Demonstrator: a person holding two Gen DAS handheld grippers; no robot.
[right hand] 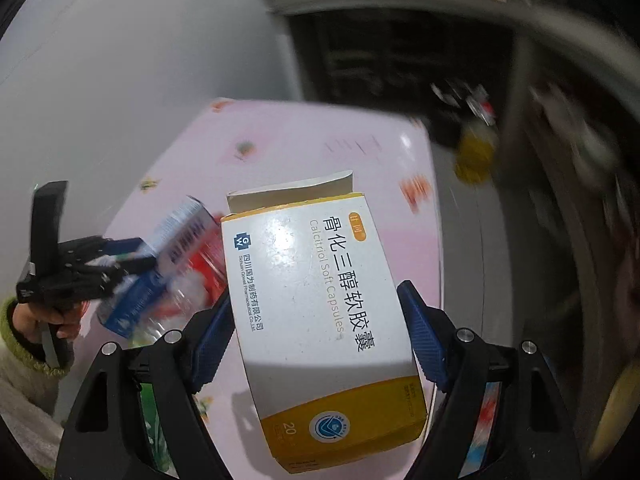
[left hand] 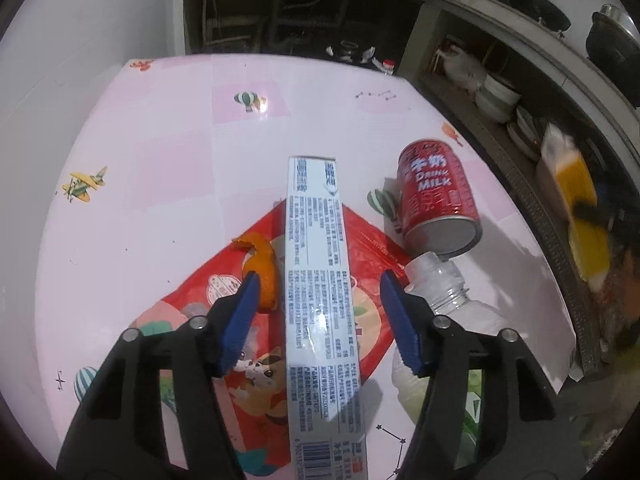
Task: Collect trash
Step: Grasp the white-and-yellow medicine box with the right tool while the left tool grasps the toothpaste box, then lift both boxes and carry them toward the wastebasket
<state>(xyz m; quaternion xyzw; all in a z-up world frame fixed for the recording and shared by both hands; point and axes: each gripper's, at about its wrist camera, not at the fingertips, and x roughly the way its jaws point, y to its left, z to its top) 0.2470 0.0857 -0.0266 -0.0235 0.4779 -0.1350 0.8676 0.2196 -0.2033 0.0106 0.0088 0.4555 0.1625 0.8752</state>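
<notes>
While the long grey-white carton point(left hand: 320, 292) lies between the blue pads of the left gripper point(left hand: 320, 312), gaps show on both sides of it, so the pads do not press it; it runs lengthwise away from the camera, its far end out over the pink table point(left hand: 160, 152). Under it lies a red printed bag point(left hand: 192, 320) with a piece of orange peel point(left hand: 262, 268) on top, just beside the left pad. To the right, a red milk can point(left hand: 438, 200) lies on its side, its silver end touching the neck of a clear plastic bottle point(left hand: 448, 284), also lying down. The right gripper point(right hand: 320, 332) is clenched on a white-and-yellow capsule box point(right hand: 320, 300) (top flap open), held above the table edge. That view, blurred, also shows a hand point(right hand: 44, 320) in a green-cuffed sleeve point(right hand: 20, 360) holding the left gripper.
</notes>
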